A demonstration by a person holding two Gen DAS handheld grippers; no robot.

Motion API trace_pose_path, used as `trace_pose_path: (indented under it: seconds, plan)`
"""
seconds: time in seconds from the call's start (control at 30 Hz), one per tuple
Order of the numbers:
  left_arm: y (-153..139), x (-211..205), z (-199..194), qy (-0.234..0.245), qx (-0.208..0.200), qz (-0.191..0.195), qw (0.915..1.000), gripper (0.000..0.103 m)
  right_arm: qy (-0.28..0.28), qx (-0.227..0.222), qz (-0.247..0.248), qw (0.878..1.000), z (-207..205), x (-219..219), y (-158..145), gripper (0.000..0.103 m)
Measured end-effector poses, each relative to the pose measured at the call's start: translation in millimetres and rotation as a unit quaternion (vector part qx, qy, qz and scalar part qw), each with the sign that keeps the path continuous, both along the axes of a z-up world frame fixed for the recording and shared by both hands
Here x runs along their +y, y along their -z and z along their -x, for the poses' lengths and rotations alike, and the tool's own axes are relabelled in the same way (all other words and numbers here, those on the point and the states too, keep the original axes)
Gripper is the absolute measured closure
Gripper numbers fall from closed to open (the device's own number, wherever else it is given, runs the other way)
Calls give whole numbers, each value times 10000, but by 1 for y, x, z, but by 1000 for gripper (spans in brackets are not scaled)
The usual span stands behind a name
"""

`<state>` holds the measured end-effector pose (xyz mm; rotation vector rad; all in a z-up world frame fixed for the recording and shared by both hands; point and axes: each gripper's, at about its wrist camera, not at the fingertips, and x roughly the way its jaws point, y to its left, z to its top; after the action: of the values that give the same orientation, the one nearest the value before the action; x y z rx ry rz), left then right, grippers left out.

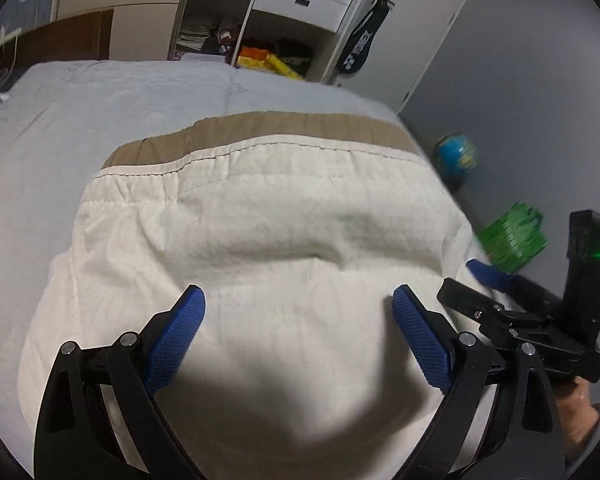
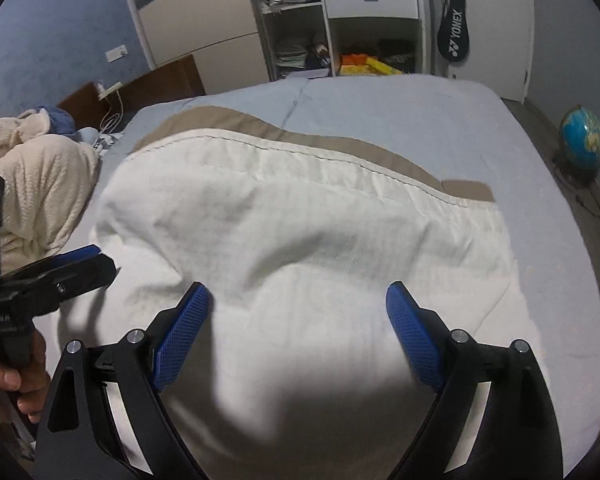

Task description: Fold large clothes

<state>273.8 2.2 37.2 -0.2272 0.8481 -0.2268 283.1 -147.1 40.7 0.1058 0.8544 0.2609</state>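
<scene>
- On the bed [image 2: 400, 120], the cream garment [image 1: 260, 240] lay spread flat over the pale blue cover, its tan band [image 1: 300, 124] along the far edge.
- My left tongs [image 1: 299, 300] hovered spread wide above the near part of the cloth, pinching nothing.
- My right tongs [image 2: 297, 296] were likewise spread wide over it, empty.
- I judged this the pause between folds: cloth laid out, no edge yet taken.
- The next move called for lowering both tongs to a near edge or corners, pinching one layer cleanly, then carrying it across evenly.
- Beyond, a globe [image 2: 582, 136] stood on the floor, well apart.
</scene>
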Motion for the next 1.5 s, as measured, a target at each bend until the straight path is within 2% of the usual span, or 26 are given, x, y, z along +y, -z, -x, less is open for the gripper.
trace_pose_path:
  seconds: [0.13, 0.33, 0.57, 0.87, 1.5]
  plan:
    - [13, -7, -2, 0, 118, -405, 9991, 11, 4, 31, 134, 9999, -5, 5, 12, 14]
    - [38, -6, -11, 3, 460, -587, 9972, 8, 67, 289, 346, 9990, -20, 11, 34, 8]
    - [61, -1, -15, 7, 610, -670, 9959, 6, 32, 534, 424, 9977, -33, 14, 60, 8]
    - [73, -3, -24, -16, 755, -688, 9948, 6, -56, 831, 468, 9954, -47, 13, 82, 6]
    - [98, 2, -47, -8, 688, -827, 9942, 6, -32, 856, 535, 9949, -57, 22, 104, 6]
